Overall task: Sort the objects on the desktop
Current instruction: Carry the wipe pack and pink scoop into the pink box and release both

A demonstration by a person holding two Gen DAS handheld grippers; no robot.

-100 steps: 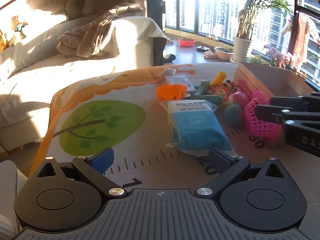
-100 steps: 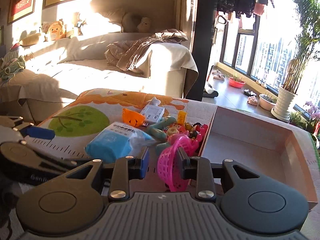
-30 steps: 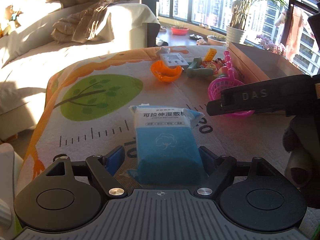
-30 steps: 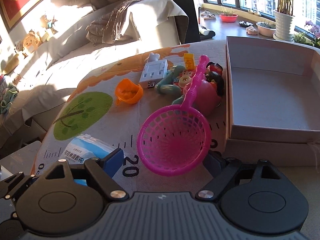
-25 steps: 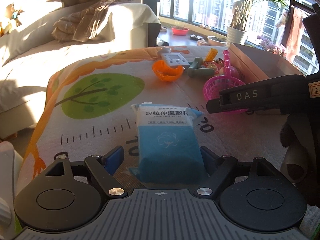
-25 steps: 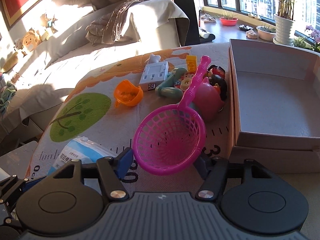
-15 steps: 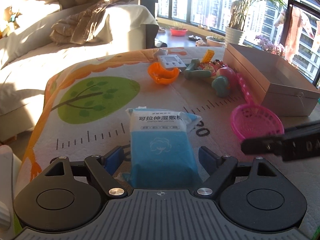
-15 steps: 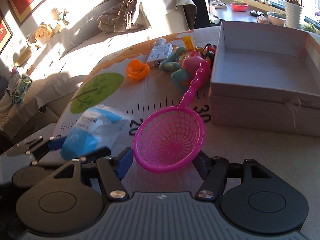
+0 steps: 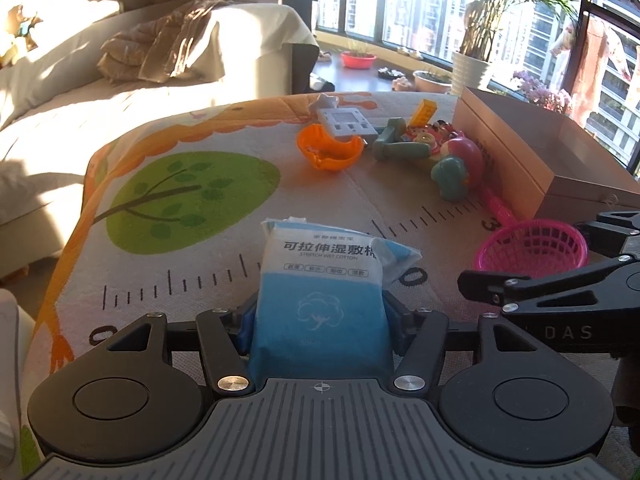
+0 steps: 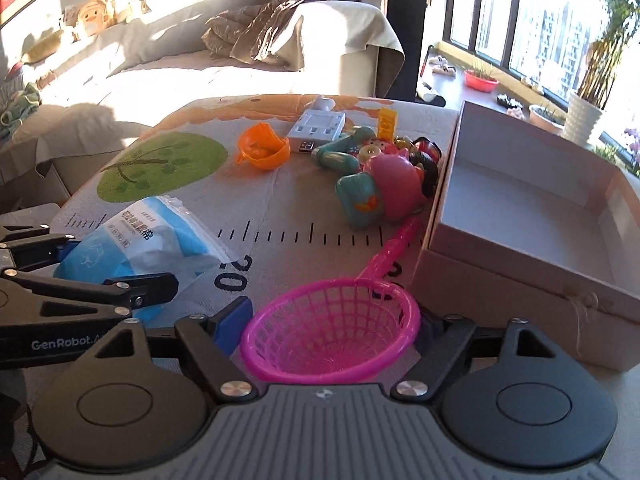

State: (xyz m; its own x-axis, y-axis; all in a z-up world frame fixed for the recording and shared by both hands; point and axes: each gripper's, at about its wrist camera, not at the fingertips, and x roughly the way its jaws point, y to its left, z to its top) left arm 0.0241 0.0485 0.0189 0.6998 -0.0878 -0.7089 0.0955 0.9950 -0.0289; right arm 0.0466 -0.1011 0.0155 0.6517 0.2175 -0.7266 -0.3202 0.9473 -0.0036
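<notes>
My left gripper [image 9: 320, 320] is shut on a blue and white pack of wet cotton pads [image 9: 320, 280], which lies on the printed mat; the pack also shows in the right wrist view [image 10: 136, 244]. My right gripper [image 10: 332, 324] is open, its blue fingers [image 10: 234, 318] on either side of the bowl of a pink toy net [image 10: 332, 332]. The net's handle points toward an open cardboard box [image 10: 532, 216]. In the left wrist view the net [image 9: 532, 248] sits by the right gripper, next to the box [image 9: 516, 160].
A pile of toys lies at the mat's far side: an orange bowl [image 10: 262, 152], a white power strip [image 10: 318, 126], a teal dumbbell [image 10: 340, 150] and a pink pig toy [image 10: 388, 192]. A sofa and windows lie beyond the table edge.
My left gripper has closed on the cotton pack. My right gripper has opened and pulled the net back toward the near edge, then lowered beside the box.
</notes>
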